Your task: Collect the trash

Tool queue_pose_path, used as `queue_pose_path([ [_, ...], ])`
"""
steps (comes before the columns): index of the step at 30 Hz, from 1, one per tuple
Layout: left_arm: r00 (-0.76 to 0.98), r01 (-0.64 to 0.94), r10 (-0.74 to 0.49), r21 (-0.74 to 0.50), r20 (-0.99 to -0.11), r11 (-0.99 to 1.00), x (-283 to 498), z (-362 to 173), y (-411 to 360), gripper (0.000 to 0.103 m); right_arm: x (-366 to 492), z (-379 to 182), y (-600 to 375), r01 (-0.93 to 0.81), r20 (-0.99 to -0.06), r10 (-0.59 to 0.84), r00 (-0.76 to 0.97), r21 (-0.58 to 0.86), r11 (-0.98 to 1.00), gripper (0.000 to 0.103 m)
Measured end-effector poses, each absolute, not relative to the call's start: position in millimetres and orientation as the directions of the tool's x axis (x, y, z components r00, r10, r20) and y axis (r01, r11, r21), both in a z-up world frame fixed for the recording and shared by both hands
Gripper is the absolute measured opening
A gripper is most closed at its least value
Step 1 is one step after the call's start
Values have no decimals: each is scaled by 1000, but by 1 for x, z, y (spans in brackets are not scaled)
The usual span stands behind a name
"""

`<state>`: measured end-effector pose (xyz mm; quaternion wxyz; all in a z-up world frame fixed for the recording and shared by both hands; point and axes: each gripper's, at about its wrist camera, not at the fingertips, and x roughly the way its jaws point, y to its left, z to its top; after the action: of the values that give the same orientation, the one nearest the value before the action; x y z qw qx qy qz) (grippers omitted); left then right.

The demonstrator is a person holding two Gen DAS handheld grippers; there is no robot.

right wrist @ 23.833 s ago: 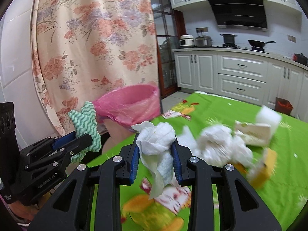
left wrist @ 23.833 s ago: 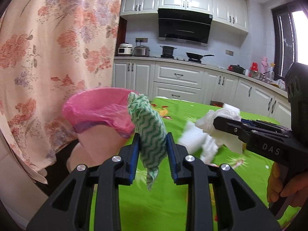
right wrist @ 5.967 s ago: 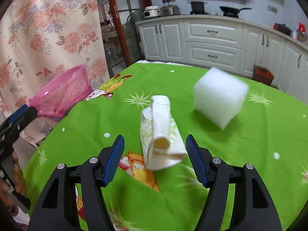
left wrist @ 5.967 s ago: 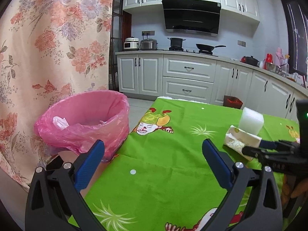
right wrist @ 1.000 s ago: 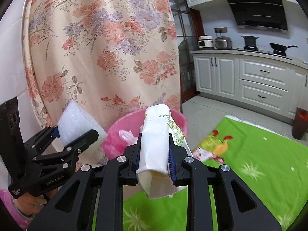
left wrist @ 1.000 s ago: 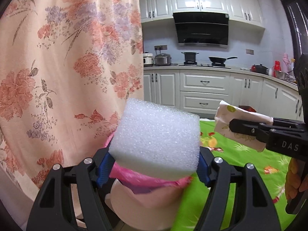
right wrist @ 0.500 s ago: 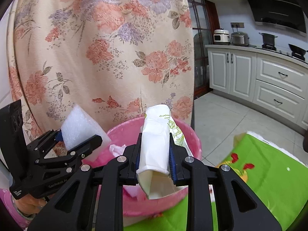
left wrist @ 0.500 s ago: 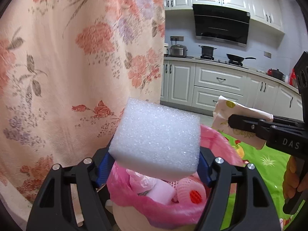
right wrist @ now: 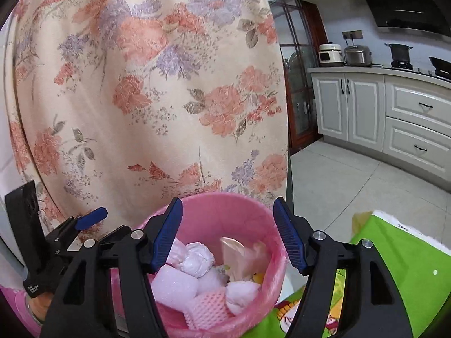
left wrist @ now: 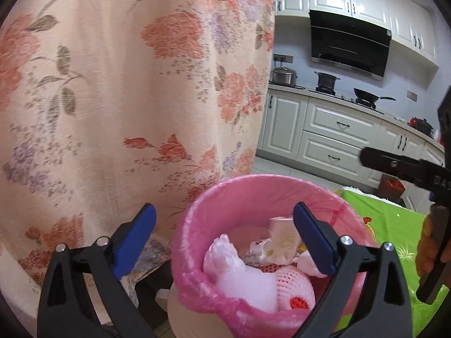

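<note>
A bin lined with a pink bag [left wrist: 253,191] stands below both grippers; it also shows in the right wrist view [right wrist: 222,208]. Inside lie a white foam block [left wrist: 248,287], a folded paper pack [left wrist: 282,239], crumpled tissues [right wrist: 197,259] and a pink foam net [left wrist: 293,290]. The foam block [right wrist: 172,284] shows in the right wrist view too. My left gripper [left wrist: 222,242] is open and empty over the bin's left side. My right gripper [right wrist: 228,236] is open and empty above the bin.
A floral curtain [left wrist: 126,98] hangs right behind the bin. The green tablecloth's [right wrist: 394,253] edge lies to the right of the bin. White kitchen cabinets [right wrist: 408,112] and a tiled floor [right wrist: 352,174] are further back.
Both grippers have opened over the bin. The white foam block dropped from the left one and the folded paper pack from the right one; both now lie in the bin.
</note>
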<state>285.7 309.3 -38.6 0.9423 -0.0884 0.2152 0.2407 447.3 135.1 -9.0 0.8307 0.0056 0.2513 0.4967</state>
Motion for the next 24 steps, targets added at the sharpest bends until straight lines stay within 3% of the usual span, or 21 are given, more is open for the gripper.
queue_pose_path([
  [10, 796, -530, 480, -41, -369, 847, 237, -8, 282, 98, 391, 21, 90, -811, -394, 799, 453, 189, 553, 66],
  [15, 780, -554, 515, -8, -356, 833, 215, 12, 262, 98, 357, 38, 62, -788, -375, 777, 506, 164, 593, 84],
  [24, 815, -506, 462, -40, -350, 862, 172, 40, 229, 98, 309, 58, 15, -730, -367, 730, 576, 172, 662, 84],
])
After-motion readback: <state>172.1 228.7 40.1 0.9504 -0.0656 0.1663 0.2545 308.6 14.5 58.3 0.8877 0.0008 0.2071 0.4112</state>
